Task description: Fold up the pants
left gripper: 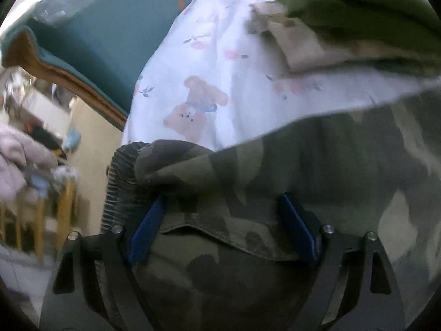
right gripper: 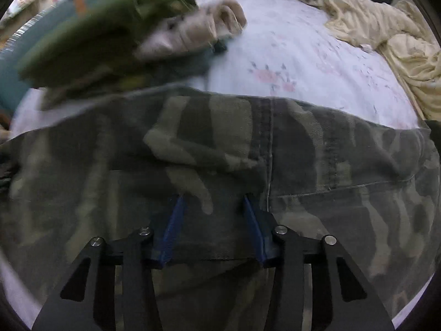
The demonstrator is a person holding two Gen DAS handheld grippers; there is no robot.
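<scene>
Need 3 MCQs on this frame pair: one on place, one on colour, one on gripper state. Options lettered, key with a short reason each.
1. Where does the cream bedding lie in the right wrist view?
A. upper right of the bed
B. under the pants
C. between the gripper's fingers

2. What pattern do the pants show?
A. plain blue denim
B. green-grey camouflage
C. red checks

3. How does the left gripper stand?
A. shut on a sock
B. out of view
C. open over the pants

Key:
1 A: it is crumpled at the far right on the floral sheet, apart from the pants.
2 B: mottled olive and grey patches cover the fabric in both views.
3 C: its blue pads stand wide apart, with the camouflage cloth spread below them and nothing pinched.
</scene>
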